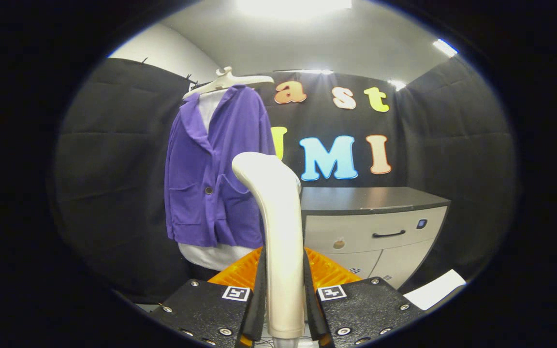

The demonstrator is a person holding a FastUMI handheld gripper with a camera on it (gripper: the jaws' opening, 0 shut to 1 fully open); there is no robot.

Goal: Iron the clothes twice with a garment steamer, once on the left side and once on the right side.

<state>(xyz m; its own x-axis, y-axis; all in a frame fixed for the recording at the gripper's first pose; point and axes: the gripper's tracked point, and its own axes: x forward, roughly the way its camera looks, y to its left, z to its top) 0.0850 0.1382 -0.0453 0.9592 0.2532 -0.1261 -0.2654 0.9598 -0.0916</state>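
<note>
From the gripper view I have the gripper (284, 290) closed down tight on the cream handle of the garment steamer (278, 232), both fingers (259, 295) pressing its sides, the handle rising between them and bending so its head leans toward the purple jacket (215, 169). The jacket hangs on a white hanger (225, 79), over a white shirt (213, 256) whose hem shows below it, beyond the steamer and to its left; the two look near but I cannot tell whether the head touches cloth yet. I judge the step in hand is bringing the head onto one front panel, so I would close in squarely, keep the head flat to the fabric and draw it in one steady line along the panel, steering off the button (208, 190) and the pocket edges. For room, the black wall behind the jacket limits how far I can press in; right of the steamer stands a grey cabinet (375, 232) with a dark top, well apart from the jacket, leaving open space between them for swinging over to the other side.
</note>
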